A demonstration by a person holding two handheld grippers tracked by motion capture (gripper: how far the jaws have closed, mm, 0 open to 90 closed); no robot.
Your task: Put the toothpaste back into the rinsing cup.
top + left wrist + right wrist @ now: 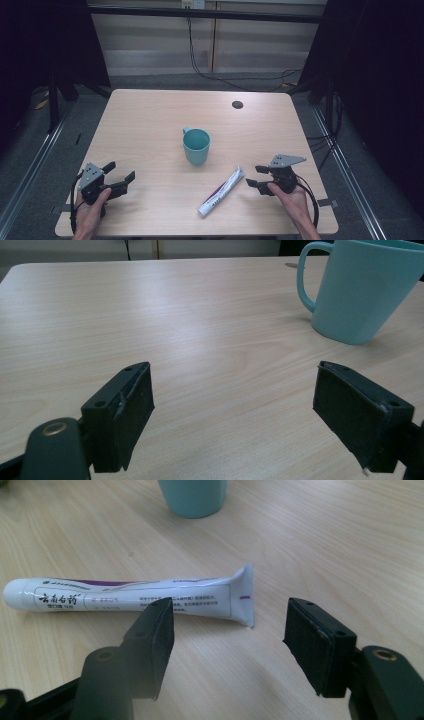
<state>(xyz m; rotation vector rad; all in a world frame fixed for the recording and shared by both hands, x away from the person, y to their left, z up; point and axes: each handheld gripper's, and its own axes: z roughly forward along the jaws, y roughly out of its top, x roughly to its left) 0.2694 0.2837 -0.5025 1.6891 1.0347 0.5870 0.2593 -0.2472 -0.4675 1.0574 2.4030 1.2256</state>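
- While both grippers rest at the near edge, the table (150,115) carries two items: a cup at its centre and a tube nearer and to the right.
- Teal cup (196,145): stands upright with its mouth open and nothing visible inside. In the left gripper view it sits beyond and to the right of the jaws, handle turned toward the far left.
- Toothpaste tube (221,191): lies flat, near and right of the cup and apart from it. Its crimped flat end points toward the right gripper; its cap end points to the near left.
- Left gripper (119,176): held at the near left corner, well apart from both items. Jaws stand wide apart with only bare tabletop between them.
- Right gripper (257,176): held just beside the crimped end of the tube. Jaws are partly apart and grip nothing; in the right gripper view the tube lies just beyond the pads (161,630), not between them.
- Progress, as a judgement: the work appears to be at its start. The tube is not grasped or lifted, and the cup is untouched. Remaining steps likely include closing on the tube and carrying it to the cup.
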